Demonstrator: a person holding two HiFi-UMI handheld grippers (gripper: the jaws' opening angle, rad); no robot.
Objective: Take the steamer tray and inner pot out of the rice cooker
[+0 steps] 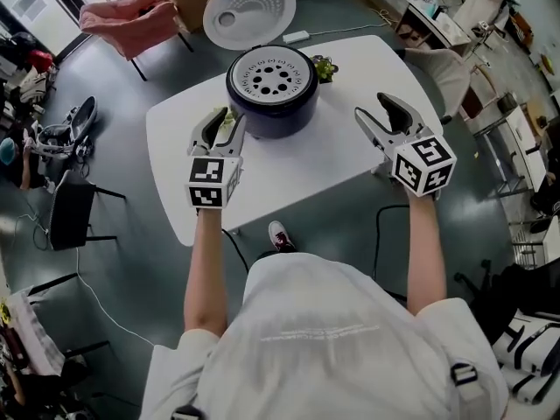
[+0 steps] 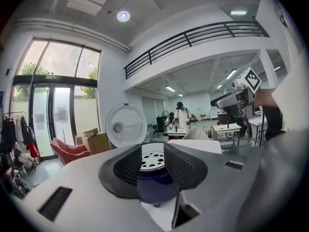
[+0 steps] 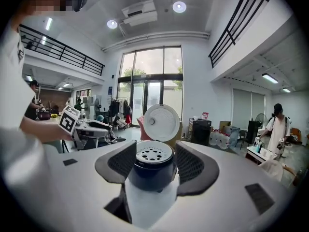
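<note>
While the left gripper (image 1: pixel 224 119), jaws apart and empty, flanks the round navy rice cooker (image 1: pixel 273 116), its white perforated steamer tray (image 1: pixel 273 77) sits in the top, with the inner pot hidden beneath. The right gripper (image 1: pixel 372 105) is likewise spread and empty. Likely a reach for the tray: pinch its rim, lift level. White table (image 1: pixel 350 164), grey-floored open office (image 1: pixel 131 261).

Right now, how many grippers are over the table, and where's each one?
2. The left gripper is close by the rice cooker's left side; the right gripper hovers over the table to its right, clearly apart. Both have jaws open.
</note>
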